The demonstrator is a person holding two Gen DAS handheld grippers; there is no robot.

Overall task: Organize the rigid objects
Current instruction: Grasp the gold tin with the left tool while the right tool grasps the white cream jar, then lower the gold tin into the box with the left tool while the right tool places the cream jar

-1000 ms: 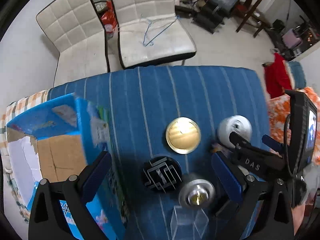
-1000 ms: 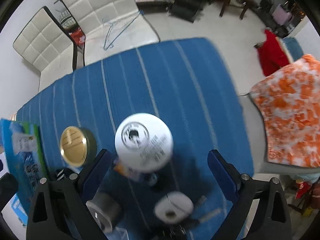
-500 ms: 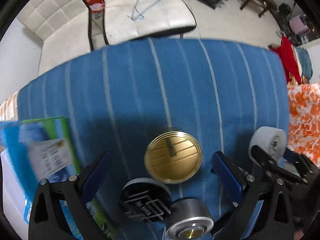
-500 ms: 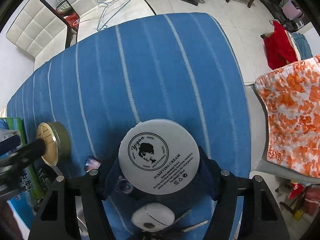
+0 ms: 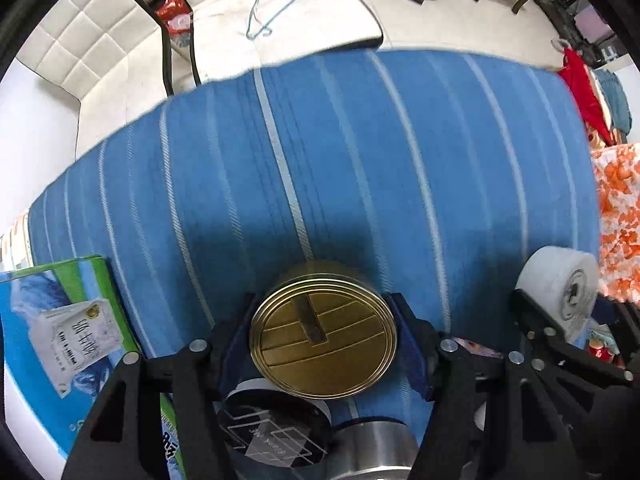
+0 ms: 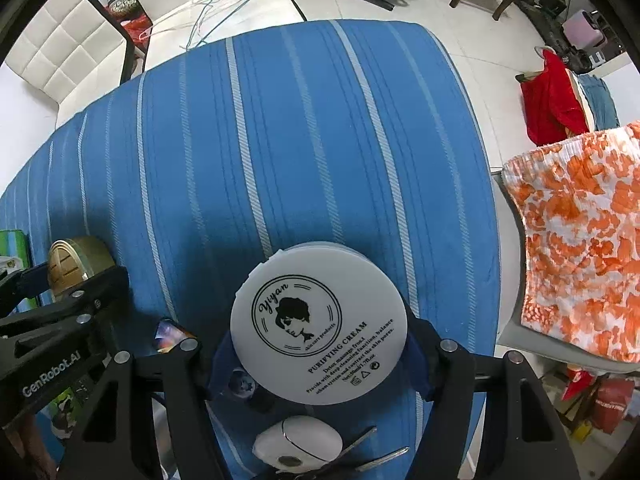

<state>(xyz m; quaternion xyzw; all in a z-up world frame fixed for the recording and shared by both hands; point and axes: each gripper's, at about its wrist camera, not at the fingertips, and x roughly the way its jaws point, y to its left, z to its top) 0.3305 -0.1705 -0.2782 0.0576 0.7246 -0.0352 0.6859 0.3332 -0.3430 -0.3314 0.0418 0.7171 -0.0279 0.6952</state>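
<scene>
Two round tins are gripped at once: left gripper (image 5: 324,344) clamped on the gold tin (image 5: 323,336), right gripper (image 6: 318,354) clamped on the white jar (image 6: 319,326), both low over the blue cloth (image 6: 280,140); smooth rims could slip. Nearer than the gold tin: one black tin (image 5: 276,436), one silver (image 5: 372,448); left of it, one box (image 5: 60,336).

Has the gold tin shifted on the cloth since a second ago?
Cannot tell. The gold tin now sits between the left tongs, closed on it, but the camera moved, and against the black-lidded jar no shift is clear.
</scene>
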